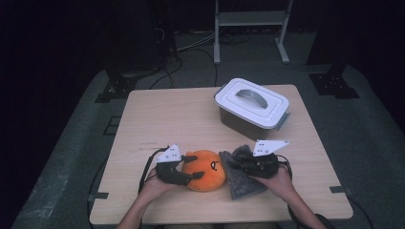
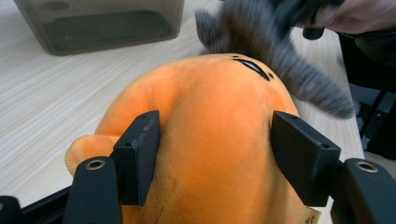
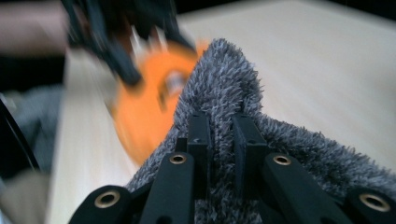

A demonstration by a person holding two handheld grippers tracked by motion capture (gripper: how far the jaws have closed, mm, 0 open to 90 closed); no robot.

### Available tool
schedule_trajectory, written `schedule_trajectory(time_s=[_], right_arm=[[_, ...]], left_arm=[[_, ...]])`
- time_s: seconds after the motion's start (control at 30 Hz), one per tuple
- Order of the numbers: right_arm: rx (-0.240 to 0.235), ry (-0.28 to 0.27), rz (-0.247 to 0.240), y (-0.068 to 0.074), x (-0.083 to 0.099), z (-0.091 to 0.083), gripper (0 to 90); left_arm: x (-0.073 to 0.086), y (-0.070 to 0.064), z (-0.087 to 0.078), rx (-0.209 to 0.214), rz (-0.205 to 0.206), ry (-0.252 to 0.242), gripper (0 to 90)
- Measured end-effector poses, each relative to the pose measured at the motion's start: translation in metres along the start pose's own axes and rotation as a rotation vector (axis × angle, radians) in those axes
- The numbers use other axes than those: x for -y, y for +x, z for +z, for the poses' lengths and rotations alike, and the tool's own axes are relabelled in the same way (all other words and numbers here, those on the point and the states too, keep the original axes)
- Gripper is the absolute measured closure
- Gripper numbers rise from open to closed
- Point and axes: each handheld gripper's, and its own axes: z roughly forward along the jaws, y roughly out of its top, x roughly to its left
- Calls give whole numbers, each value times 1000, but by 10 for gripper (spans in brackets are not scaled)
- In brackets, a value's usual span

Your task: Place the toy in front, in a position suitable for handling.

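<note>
Table (image 1: 157,114), pale wood, takes up most of the high view; dark floor and a metal stand behind. Lidded box (image 1: 251,107), white lid with a grey handle over a smoky translucent body, sits at the far right part of the table, well apart from the work; lid on.

Orange plush toy (image 1: 206,169) lies near the front edge, about midway across, face patch turned toward the right hand. Grey fluffy cloth (image 1: 241,176) lies just to its right, one edge touching or nearly touching the toy.

Left gripper (image 1: 191,166) has its jaws spread wide around the plush, one pad on each flank; in the left gripper view the pads (image 2: 138,156) press into the orange fabric, so it has hold of the toy. Right gripper (image 1: 246,160) has its jaws drawn nearly together on a raised fold of the cloth; the right gripper view shows the fingers (image 3: 200,135) pinching pile between them.

Judgement on progress: both items are gripped and the cloth is lifted toward the toy, so wiping or wrapping looks to be at its start. Box unopened; if stowing is intended, that is all left to do.

Hard to read: toy and left gripper are smeared by motion in the right gripper view. Cloth is blurred in the left gripper view. Box contents cannot be made out.
</note>
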Motion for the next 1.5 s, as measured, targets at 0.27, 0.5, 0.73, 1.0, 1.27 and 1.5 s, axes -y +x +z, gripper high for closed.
schedule_trajectory(time_s=[0.27, 0.5, 0.73, 1.0, 1.27, 1.5], right_arm=[[-48, 48, -60, 14, -1, 28, 780], [-6, 88, 17, -2, 14, 18, 780], [42, 160, 28, -14, 25, 16, 778], [-14, -7, -15, 6, -2, 11, 777], [-2, 66, 52, -6, 12, 18, 775], [14, 54, 58, -7, 13, 10, 773]], left_arm=[[-1, -2, 1, 3, 18, 6, 332], [-3, 0, -6, 38, 54, -2, 324], [0, 7, -13, 45, 8, 2, 407], [0, 1, -3, 81, 24, -4, 447], [0, 2, -5, 96, 39, -1, 438], [2, 4, -7, 91, 41, 8, 438]])
